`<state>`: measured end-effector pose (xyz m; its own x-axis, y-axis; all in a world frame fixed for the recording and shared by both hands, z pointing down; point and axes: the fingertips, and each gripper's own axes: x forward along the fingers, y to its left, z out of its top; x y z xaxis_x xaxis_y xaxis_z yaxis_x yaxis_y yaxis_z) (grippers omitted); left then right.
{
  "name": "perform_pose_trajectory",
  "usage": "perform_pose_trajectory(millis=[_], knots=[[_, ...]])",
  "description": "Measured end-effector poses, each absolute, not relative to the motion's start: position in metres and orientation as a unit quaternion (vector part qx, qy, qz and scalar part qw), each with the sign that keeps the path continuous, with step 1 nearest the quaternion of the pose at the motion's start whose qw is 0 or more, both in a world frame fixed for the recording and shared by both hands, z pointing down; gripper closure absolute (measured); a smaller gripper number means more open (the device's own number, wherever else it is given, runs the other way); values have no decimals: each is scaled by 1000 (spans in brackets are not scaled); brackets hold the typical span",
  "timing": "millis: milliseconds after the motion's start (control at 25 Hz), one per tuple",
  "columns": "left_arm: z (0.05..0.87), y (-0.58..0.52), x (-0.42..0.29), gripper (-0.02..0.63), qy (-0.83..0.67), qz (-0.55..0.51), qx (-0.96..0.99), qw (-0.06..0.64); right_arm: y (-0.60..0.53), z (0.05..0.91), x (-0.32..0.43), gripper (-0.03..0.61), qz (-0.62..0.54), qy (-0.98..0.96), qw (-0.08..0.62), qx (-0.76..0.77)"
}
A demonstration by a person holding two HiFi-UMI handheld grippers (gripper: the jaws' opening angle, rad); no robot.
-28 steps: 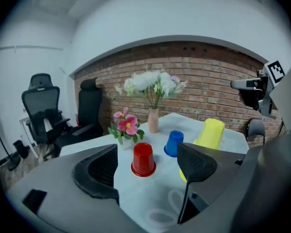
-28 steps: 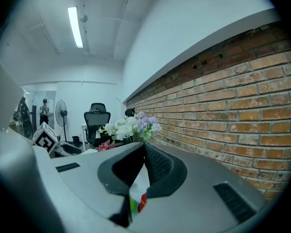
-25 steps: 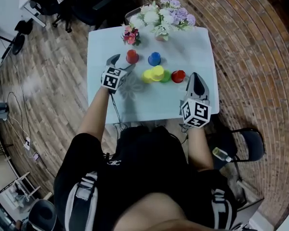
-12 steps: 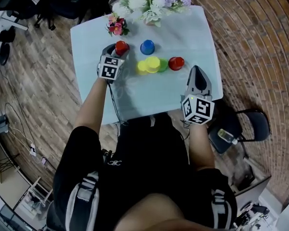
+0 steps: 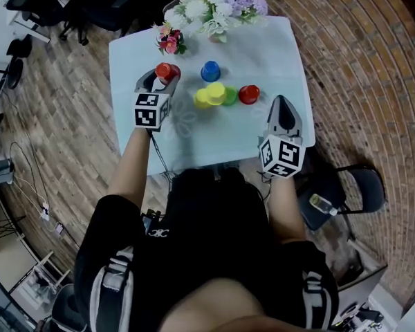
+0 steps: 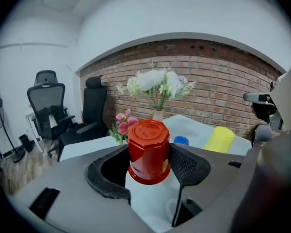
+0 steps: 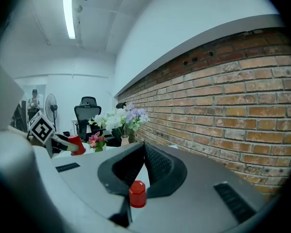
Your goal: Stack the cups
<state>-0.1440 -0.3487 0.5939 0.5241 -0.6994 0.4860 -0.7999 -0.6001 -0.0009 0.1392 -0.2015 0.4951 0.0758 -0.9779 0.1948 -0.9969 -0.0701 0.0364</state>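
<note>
Okay, left gripper [image 5: 159, 80] jaws just closed onto upside-down red cup [image 6: 148, 149] at 10 o'clock on table [image 5: 277, 54]; likely light, stiff, slick, so hold mid-wall; right gripper [image 5: 282, 104] pinched together, empty

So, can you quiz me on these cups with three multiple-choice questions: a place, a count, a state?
1. Where is the blue plastic cup?
A) on the pale table, between the yellow plastic cups and the vase of white and purple flowers
B) on the floor
C) on a chair

2. How many red plastic cups show?
A) one
B) two
C) four

3. The right gripper's jaws are:
A) wide open
B) shut, empty
C) clamped on a green cup

Answers:
1 A, the head view shows it there.
2 B, one sits between the left gripper's jaws, which have just been closing on it, and the other stands on the table.
3 B, its pads meet.
</note>
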Motion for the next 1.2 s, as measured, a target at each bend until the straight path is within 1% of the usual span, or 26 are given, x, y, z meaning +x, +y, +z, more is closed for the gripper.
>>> perform_pose_trajectory(millis=[320, 560, 840, 1000, 1200], knots=[[525, -278, -123, 365, -458, 221, 854, 108, -187, 483, 147, 578, 50, -707, 77, 701], [494, -227, -81, 365, -452, 211, 860, 106, -179, 483, 160, 578, 51, -722, 79, 685], [490, -194, 4, 365, -421, 218, 876, 89, -171, 490, 181, 578, 59, -733, 80, 673], [505, -199, 36, 365, -430, 238, 867, 86, -168, 494, 197, 578, 60, -735, 85, 670], [530, -211, 65, 365, -451, 252, 850, 105, -169, 504, 217, 578, 68, -738, 91, 665]])
